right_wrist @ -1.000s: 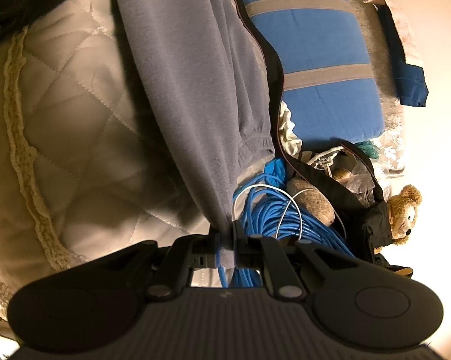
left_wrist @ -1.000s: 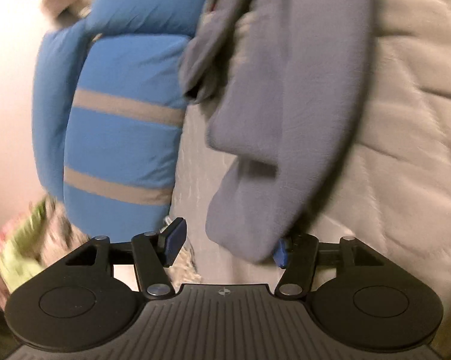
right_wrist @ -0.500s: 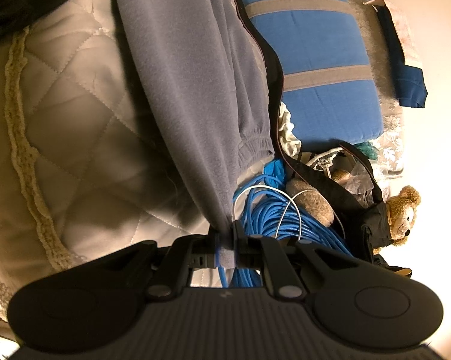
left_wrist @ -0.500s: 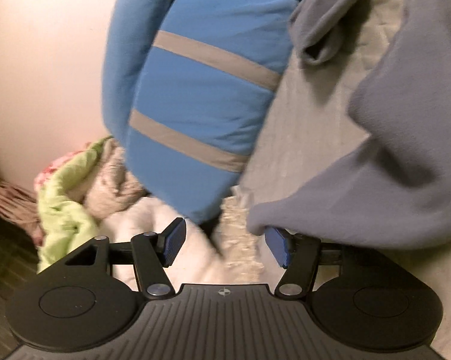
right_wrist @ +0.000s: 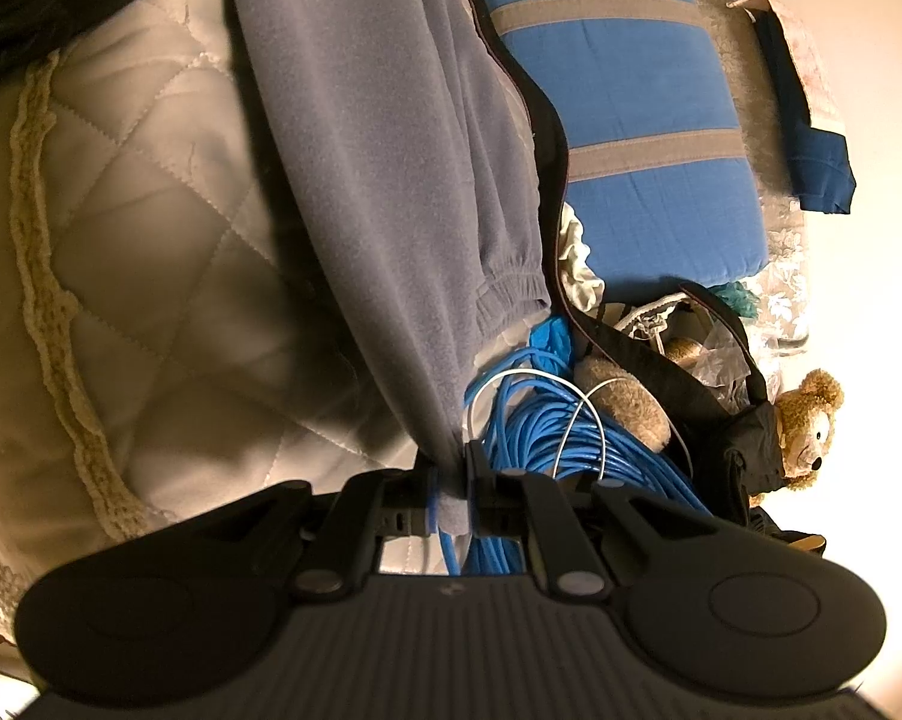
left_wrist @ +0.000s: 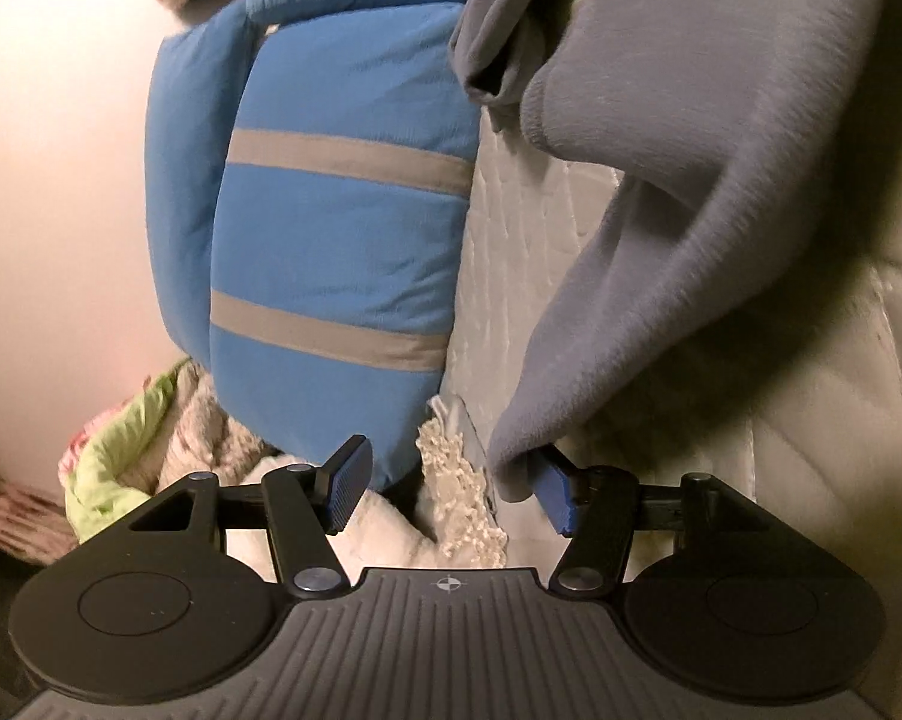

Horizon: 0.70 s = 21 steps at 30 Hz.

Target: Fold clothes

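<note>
Left wrist view: quilted cream bedspread at 3 o'clock, blue striped duvet at 11. Left gripper fingers spread wide, grey fleece garment brushing the right one. Right gripper clenched on the garment's hem, blue cable coil just beyond.

Right gripper: jaws closed on a fold of the grey fleece garment. The garment runs from the jaws up across the quilted beige bedspread, with one elastic cuff lying near the bedspread's right edge. Beyond that edge: a blue cushion with grey stripes, a coil of blue cable just beside the gripper, a black bag, and a teddy bear at far right. A crocheted trim borders the bedspread's left edge
</note>
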Each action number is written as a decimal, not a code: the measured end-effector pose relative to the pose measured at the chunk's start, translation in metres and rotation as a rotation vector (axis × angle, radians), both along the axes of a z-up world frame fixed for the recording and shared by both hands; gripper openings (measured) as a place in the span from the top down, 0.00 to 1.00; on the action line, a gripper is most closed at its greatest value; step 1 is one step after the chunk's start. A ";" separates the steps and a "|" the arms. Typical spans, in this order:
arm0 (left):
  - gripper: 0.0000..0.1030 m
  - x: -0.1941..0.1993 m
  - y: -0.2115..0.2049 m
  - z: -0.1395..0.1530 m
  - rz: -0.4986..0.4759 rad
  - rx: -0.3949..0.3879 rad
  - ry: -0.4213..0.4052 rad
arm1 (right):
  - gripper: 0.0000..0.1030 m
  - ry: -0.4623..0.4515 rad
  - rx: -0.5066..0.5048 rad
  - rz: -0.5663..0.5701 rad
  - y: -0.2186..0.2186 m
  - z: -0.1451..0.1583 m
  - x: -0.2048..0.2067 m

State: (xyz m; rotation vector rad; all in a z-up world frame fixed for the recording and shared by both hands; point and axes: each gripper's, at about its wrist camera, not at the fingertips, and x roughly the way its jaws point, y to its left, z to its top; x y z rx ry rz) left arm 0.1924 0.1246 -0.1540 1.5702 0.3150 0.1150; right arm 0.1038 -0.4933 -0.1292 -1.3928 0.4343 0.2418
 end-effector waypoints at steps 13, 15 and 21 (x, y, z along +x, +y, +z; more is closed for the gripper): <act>0.97 -0.011 0.016 -0.005 -0.009 0.133 0.137 | 0.92 0.005 0.020 -0.003 -0.002 0.008 0.001; 0.97 -0.020 0.021 -0.002 0.013 0.145 0.135 | 0.92 0.011 0.027 -0.004 -0.003 0.010 0.001; 0.98 -0.051 0.030 0.001 0.051 0.185 0.185 | 0.93 0.031 0.026 0.004 -0.003 0.016 -0.006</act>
